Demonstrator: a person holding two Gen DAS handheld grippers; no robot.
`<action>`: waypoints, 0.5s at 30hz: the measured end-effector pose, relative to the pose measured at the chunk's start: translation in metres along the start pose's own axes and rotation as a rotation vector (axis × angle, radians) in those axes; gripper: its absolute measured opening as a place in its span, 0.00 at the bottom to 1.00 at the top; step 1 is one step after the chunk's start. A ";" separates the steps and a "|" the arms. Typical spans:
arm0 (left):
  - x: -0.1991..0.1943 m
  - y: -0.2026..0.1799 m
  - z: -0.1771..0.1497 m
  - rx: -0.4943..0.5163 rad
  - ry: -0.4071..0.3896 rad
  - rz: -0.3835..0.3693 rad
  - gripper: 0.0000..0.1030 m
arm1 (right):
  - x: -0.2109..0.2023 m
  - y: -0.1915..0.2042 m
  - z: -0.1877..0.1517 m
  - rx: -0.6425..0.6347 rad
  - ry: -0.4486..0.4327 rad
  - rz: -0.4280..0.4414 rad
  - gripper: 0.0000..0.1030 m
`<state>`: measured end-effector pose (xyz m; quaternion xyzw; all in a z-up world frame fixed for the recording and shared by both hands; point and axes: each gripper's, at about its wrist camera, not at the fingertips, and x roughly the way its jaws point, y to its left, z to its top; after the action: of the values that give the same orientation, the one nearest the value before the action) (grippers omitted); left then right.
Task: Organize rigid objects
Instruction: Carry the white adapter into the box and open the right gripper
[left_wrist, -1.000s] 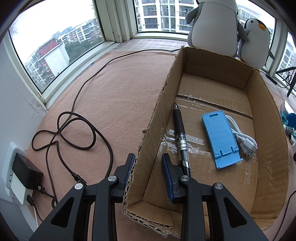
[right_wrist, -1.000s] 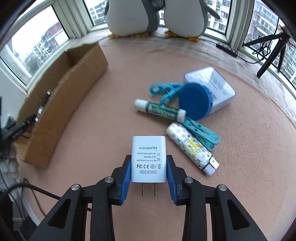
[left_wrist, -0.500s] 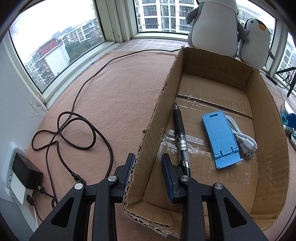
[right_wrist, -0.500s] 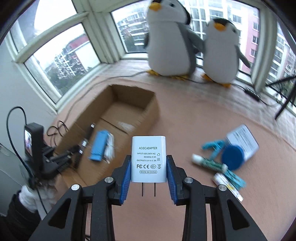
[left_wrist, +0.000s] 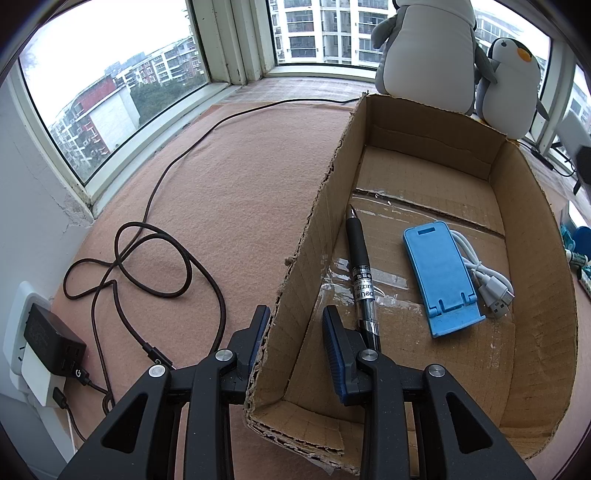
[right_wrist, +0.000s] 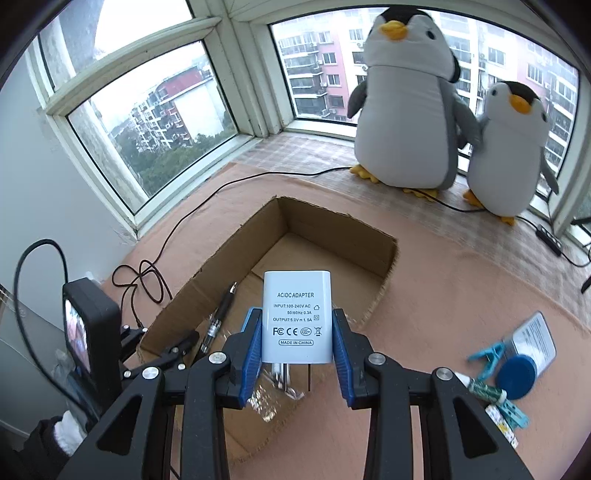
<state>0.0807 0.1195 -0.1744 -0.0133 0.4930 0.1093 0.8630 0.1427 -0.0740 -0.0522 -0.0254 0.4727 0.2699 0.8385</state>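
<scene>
Three things are already laid in the cardboard box (left_wrist: 532, 236): a black pen (left_wrist: 360, 269) along its left wall, a blue phone stand (left_wrist: 439, 277) mid-floor and a white cable (left_wrist: 484, 277) beside the stand. A white adapter (right_wrist: 296, 316) is pinched between the pads of the right claw (right_wrist: 297, 350) above the box (prongs down, not yet released). The box's left wall is clamped by the left claw (left_wrist: 295, 332). Outside the box, to its right, clips (right_wrist: 487, 356), a blue lid (right_wrist: 517, 376) and tubes (right_wrist: 484, 391) are left to be sorted.
</scene>
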 end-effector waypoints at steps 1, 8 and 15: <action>0.000 0.000 0.000 0.000 0.000 0.000 0.30 | 0.004 0.002 0.002 -0.003 0.004 -0.001 0.31; 0.000 0.000 0.000 0.000 0.000 0.000 0.30 | 0.031 0.011 0.007 -0.034 0.046 -0.035 0.31; 0.000 0.000 0.000 0.000 0.000 0.000 0.30 | 0.049 0.011 0.005 -0.049 0.082 -0.057 0.31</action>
<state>0.0804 0.1199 -0.1745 -0.0134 0.4930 0.1091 0.8630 0.1611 -0.0422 -0.0869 -0.0705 0.4991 0.2562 0.8248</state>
